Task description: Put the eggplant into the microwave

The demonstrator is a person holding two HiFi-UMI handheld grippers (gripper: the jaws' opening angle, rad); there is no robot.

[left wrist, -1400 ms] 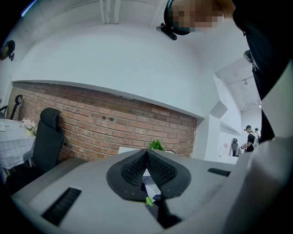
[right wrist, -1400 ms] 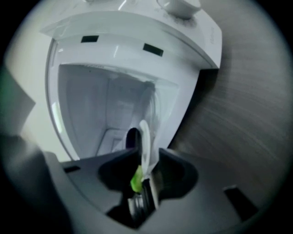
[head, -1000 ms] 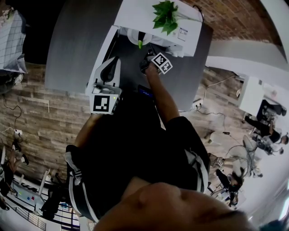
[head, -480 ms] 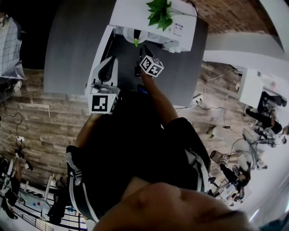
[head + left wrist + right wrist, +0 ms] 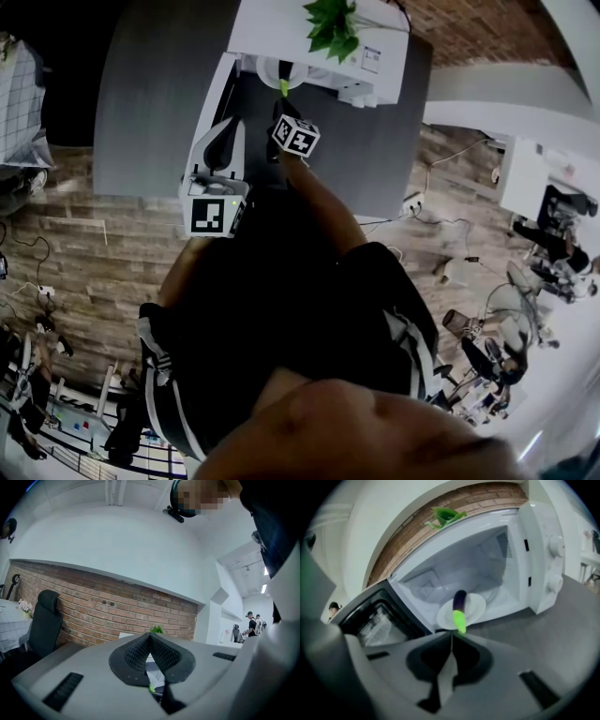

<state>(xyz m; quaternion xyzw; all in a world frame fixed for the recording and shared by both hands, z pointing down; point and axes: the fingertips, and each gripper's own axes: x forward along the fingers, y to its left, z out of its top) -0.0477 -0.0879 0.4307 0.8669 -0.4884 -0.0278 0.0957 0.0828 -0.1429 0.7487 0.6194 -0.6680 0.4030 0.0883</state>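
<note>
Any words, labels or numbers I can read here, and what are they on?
No text is legible.
Label on the microwave top: print too small to read.
Dials: no marks legible.
Near marker cube, far marker cube: square patterns only, no words.

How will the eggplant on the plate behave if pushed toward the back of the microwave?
Likely stiff: the eggplant lies straight, its green stem end jutting past the rim of the plate without drooping. It is round and slim, so a sideways nudge may roll it off the shallow plate. Its skin looks smooth, so a grip may slip.
</note>
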